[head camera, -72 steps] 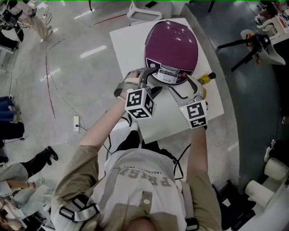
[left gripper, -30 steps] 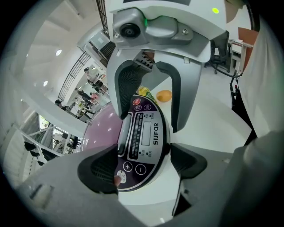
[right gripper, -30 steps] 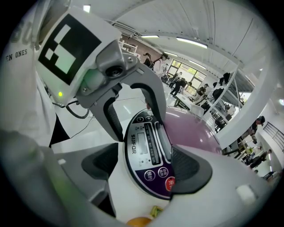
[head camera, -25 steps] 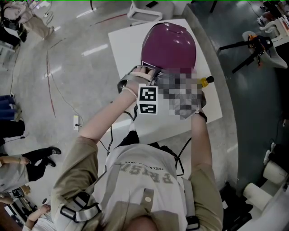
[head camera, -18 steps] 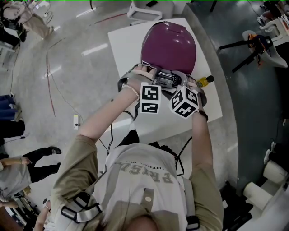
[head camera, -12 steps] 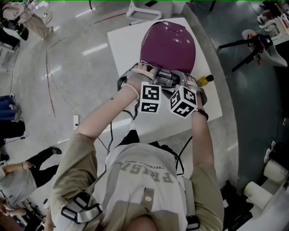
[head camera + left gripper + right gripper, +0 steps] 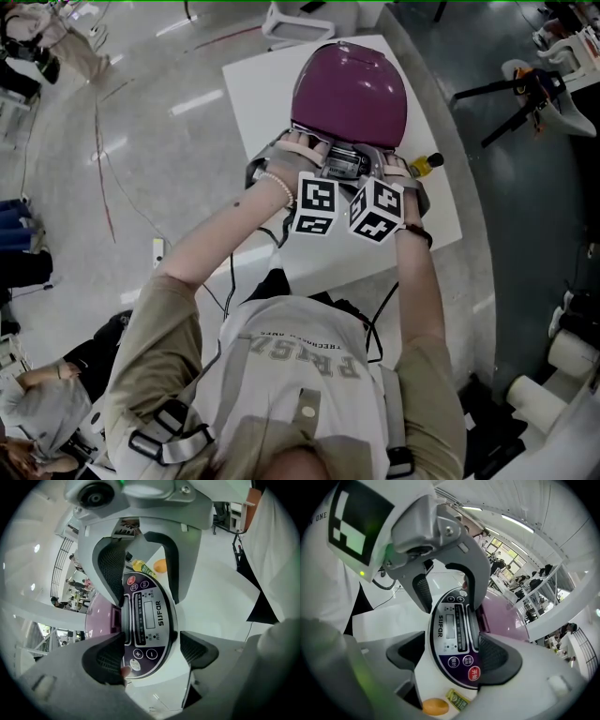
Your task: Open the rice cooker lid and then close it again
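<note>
The rice cooker [image 7: 349, 91] with its purple lid [image 7: 99, 620] down stands on a white table [image 7: 262, 94]. Both grippers reach steeply down onto its front control panel [image 7: 146, 618], from opposite sides. My left gripper [image 7: 150, 656] is open: one jaw lies by the grey lid button [image 7: 115, 618], the other in front of the panel. My right gripper [image 7: 452, 656] is open too and straddles the same panel [image 7: 454, 634]. In the head view the two marker cubes [image 7: 316, 204] hide the jaw tips.
A yellow bottle with a dark cap [image 7: 427, 166] lies on the table right of the cooker, beside the right hand. The table's front edge is just below the cubes. A tripod [image 7: 525, 94] stands on the floor at right. People stand at far left.
Both grippers came forward onto the cooker's front, then rolled a little, so the two cubes now sit closer together. The lid has stayed down.
</note>
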`<action>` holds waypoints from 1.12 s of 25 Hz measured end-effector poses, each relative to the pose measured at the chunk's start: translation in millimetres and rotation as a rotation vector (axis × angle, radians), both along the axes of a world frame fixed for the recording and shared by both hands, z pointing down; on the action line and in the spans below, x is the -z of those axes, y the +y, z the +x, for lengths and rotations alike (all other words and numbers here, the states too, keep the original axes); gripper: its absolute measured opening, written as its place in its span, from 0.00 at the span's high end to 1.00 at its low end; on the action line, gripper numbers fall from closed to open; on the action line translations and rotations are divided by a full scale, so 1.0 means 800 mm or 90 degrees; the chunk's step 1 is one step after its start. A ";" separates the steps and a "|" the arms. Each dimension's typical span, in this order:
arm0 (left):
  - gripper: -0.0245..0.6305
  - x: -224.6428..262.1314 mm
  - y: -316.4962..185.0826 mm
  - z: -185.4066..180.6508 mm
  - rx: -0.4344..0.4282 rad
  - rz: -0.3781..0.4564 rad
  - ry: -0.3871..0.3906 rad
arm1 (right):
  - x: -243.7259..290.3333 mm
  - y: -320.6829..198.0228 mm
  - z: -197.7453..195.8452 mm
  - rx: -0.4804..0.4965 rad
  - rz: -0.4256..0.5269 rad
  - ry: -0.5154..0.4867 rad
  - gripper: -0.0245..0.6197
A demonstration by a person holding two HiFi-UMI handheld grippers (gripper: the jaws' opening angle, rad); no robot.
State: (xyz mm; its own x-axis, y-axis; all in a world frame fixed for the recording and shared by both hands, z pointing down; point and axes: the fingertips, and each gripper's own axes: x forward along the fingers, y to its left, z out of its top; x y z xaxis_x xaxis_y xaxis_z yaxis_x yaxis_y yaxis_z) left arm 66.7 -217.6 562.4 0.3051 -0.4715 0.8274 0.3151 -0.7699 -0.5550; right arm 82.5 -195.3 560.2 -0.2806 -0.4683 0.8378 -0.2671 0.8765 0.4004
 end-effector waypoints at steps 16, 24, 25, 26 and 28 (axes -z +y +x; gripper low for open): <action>0.38 0.005 0.002 0.008 0.025 -0.048 0.057 | 0.007 -0.001 0.001 -0.030 -0.022 -0.047 0.42; 0.36 0.005 0.005 0.009 0.032 -0.075 0.071 | 0.008 -0.001 0.000 -0.034 -0.036 -0.059 0.42; 0.36 0.005 0.006 0.007 0.032 -0.075 0.071 | 0.009 0.000 -0.001 -0.034 -0.036 -0.061 0.42; 0.36 0.006 0.006 0.006 0.032 -0.076 0.071 | 0.009 0.000 -0.002 -0.035 -0.036 -0.062 0.42; 0.36 0.007 0.005 0.006 0.031 -0.077 0.073 | 0.010 -0.001 -0.003 -0.036 -0.035 -0.064 0.42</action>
State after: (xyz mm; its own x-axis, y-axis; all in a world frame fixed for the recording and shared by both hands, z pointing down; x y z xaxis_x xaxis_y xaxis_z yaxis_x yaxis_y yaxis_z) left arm 71.4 -213.2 556.7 0.3796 -0.3877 0.8400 0.2159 -0.8458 -0.4879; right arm 79.9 -195.8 551.9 -0.3383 -0.4404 0.8316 -0.3532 0.8785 0.3216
